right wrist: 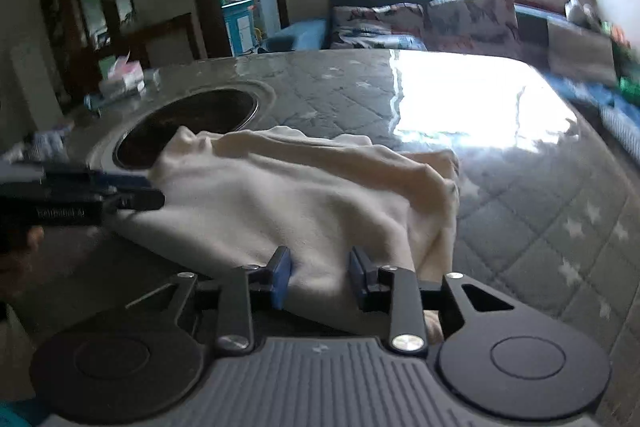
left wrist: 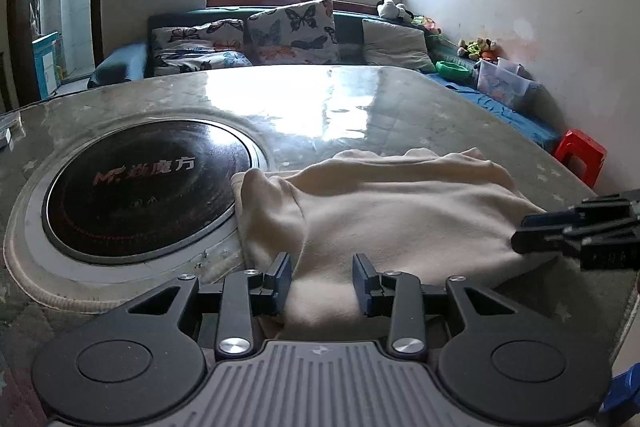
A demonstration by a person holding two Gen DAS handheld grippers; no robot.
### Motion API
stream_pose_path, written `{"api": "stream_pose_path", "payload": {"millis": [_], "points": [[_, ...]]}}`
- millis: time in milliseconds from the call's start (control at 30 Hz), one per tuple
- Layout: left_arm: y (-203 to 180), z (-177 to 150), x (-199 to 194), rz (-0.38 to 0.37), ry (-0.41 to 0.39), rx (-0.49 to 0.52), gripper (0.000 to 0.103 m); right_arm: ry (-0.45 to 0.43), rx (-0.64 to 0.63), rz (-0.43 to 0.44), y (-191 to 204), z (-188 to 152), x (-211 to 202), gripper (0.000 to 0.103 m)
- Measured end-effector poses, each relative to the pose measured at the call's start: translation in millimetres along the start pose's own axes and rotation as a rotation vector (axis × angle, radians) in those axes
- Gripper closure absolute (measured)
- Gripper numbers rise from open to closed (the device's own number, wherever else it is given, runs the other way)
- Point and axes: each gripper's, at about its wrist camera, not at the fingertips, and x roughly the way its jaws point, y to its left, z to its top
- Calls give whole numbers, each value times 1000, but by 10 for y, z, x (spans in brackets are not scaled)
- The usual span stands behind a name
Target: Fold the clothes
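A cream garment point(left wrist: 384, 211) lies rumpled on the table near its front edge; it also shows in the right wrist view point(right wrist: 288, 199). My left gripper point(left wrist: 322, 281) is open, its jaws apart over the garment's near left edge. My right gripper point(right wrist: 320, 277) is open too, its jaws apart over the near right edge. The right gripper's fingers point(left wrist: 576, 231) enter the left wrist view from the right, at the cloth's edge. The left gripper's fingers point(right wrist: 100, 197) enter the right wrist view from the left.
A round black induction hob point(left wrist: 148, 183) is set in the table, left of the garment, which overlaps its rim. The quilted table cover point(right wrist: 540, 211) is under glossy plastic. A sofa with cushions point(left wrist: 288, 35) stands behind. A red stool point(left wrist: 580, 155) is at right.
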Motion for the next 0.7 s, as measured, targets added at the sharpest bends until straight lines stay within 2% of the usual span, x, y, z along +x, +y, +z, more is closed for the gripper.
{"api": "stream_pose_path", "payload": {"millis": [233, 400, 567, 700], "points": [[42, 154, 12, -1, -24, -34, 65, -30, 42, -9, -148, 135, 54, 72], [155, 164, 172, 28, 17, -52, 65, 29, 82, -34, -272, 87, 284, 73], [201, 239, 184, 20, 16, -74, 65, 1, 59, -43, -265, 199, 218, 73], [196, 367, 224, 39, -4, -67, 66, -8, 66, -56, -304, 336, 325, 73]]}}
